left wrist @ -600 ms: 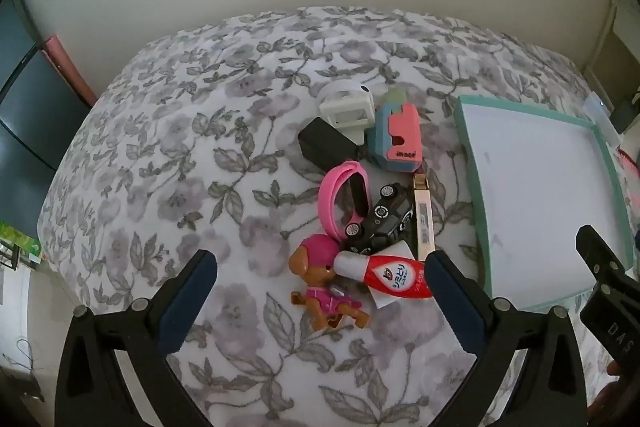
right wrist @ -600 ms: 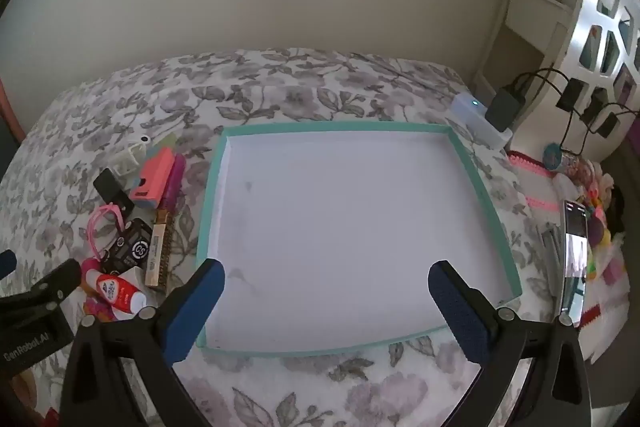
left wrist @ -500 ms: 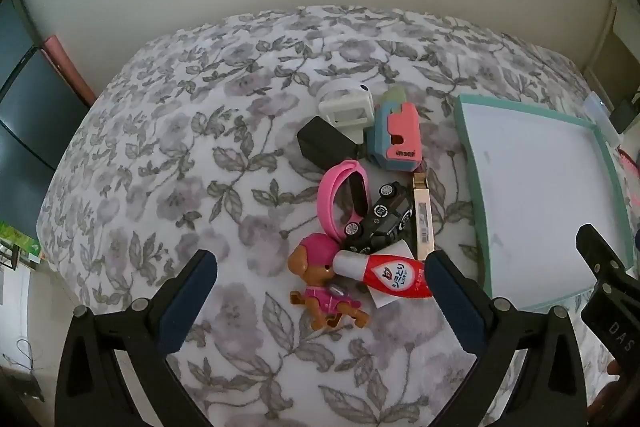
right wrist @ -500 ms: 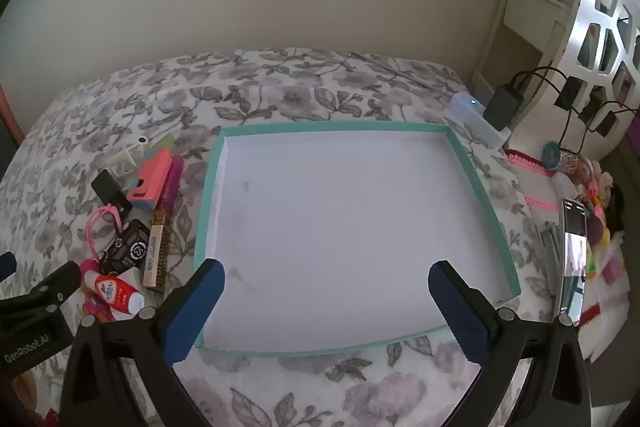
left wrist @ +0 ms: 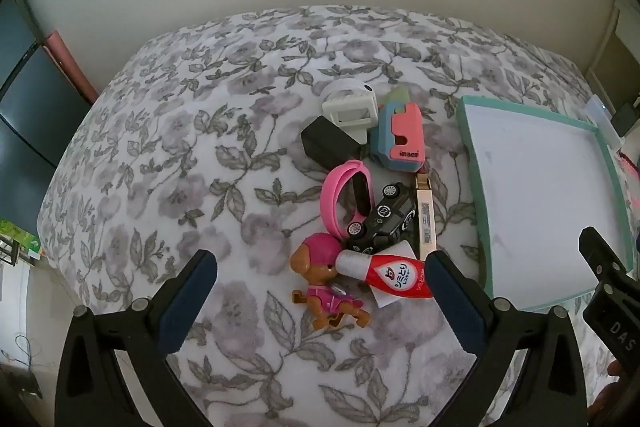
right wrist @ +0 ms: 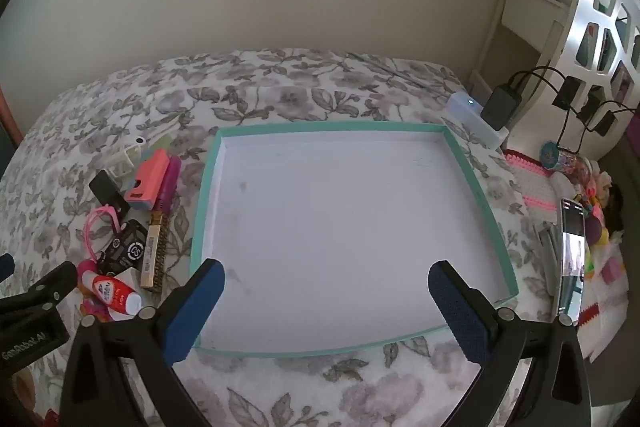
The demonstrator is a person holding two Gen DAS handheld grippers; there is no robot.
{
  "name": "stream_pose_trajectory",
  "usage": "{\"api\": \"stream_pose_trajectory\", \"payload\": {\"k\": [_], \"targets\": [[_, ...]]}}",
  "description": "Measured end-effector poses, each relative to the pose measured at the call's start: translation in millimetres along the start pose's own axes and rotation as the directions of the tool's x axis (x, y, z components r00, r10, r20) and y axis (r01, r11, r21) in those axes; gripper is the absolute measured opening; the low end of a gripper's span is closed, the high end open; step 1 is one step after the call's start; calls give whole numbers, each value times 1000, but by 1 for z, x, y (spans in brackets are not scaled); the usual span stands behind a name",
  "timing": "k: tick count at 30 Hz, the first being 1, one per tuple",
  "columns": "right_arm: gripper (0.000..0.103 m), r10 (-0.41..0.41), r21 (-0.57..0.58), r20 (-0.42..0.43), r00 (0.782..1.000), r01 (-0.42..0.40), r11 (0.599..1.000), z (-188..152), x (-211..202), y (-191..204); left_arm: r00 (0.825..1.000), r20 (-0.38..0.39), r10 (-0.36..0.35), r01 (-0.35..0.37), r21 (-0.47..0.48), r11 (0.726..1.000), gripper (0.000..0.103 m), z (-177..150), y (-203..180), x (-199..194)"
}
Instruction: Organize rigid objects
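A pile of small objects lies on the floral bedspread: a pink-hatted toy dog (left wrist: 326, 287), a red and white tube (left wrist: 390, 274), a black toy car (left wrist: 384, 221), a pink wristband (left wrist: 346, 201), a gold stick (left wrist: 425, 219), a pink and blue block (left wrist: 400, 139), a black box (left wrist: 328, 147) and a white holder (left wrist: 350, 111). A white tray with a teal rim (right wrist: 208, 187) lies to their right, with nothing in it. My left gripper (left wrist: 320, 301) is open, just above the dog and tube. My right gripper (right wrist: 326, 303) is open over the tray's near edge.
A wall runs behind the bed. A white charger block (right wrist: 476, 119) with a black plug sits past the tray's far right corner. A phone (right wrist: 572, 255) and small toys lie at the right. A dark screen (left wrist: 28, 123) stands at the far left.
Both views shift slightly; the right gripper has moved a little, so the pile and tray sit lower and further right in its view. No object has moved.
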State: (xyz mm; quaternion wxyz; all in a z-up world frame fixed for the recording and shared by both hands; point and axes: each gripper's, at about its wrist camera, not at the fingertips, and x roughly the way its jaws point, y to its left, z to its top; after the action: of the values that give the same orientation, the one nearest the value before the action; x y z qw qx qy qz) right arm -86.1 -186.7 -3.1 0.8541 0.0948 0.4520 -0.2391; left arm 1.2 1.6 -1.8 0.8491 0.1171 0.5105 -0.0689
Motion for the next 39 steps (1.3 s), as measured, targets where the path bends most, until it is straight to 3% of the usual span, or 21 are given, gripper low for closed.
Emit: {"api": "stream_pose_trajectory", "payload": {"k": [39], "targets": [[103, -28, -31, -26, 999, 27, 999, -3, 5, 4, 1000, -1, 2, -2, -3, 1000, 103, 2, 2, -2]]}}
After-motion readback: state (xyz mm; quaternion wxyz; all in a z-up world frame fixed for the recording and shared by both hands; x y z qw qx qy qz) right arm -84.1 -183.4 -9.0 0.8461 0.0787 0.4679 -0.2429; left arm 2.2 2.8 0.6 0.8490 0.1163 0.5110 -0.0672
